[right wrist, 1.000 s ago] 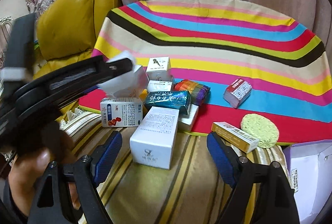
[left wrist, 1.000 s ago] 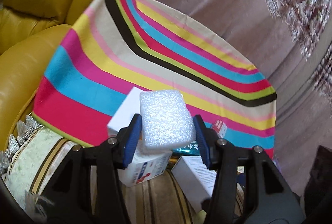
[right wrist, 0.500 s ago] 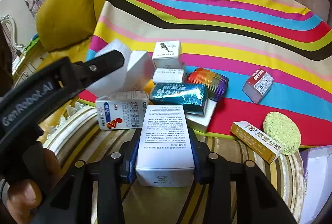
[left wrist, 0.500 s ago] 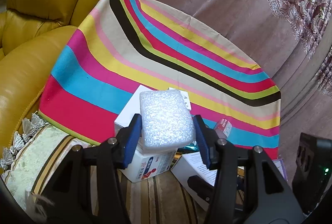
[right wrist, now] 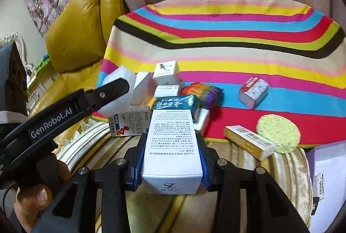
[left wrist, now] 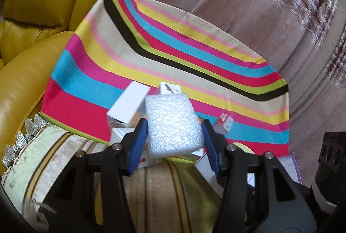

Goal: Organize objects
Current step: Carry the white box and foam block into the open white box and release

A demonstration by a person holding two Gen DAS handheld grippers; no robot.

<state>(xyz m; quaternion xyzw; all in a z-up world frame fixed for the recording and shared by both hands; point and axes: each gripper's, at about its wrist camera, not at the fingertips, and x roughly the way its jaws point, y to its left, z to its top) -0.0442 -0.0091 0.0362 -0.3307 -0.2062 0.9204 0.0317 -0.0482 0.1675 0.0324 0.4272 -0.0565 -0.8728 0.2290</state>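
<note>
Striped multicoloured cloth (right wrist: 237,56): lying across the middle of both views, its upper half bare and offering open room; its near edge is running along the lower middle, where a beige striped cushion (right wrist: 287,170) is taking over.

Yellow leather sofa (left wrist: 39,17): filling the upper left, bordering the cloth's left edge.

Pink curtain (left wrist: 237,6): hanging behind the cloth's far edge.

Right gripper (right wrist: 172,165): its blue pads have just been closing and are now pinching a tall white printed carton (right wrist: 172,146) at lower centre, the carton lying lengthwise between the fingers.

Left gripper (left wrist: 174,143): pinching a white foam block (left wrist: 173,125), which is standing above the box cluster at centre.

Loose items on the cloth: a teal foil packet (right wrist: 175,102), a red-and-white small box (right wrist: 253,91), a pale green round sponge (right wrist: 277,132) and a yellow narrow box (right wrist: 247,141), the last two sitting at the near edge, lower right.
</note>
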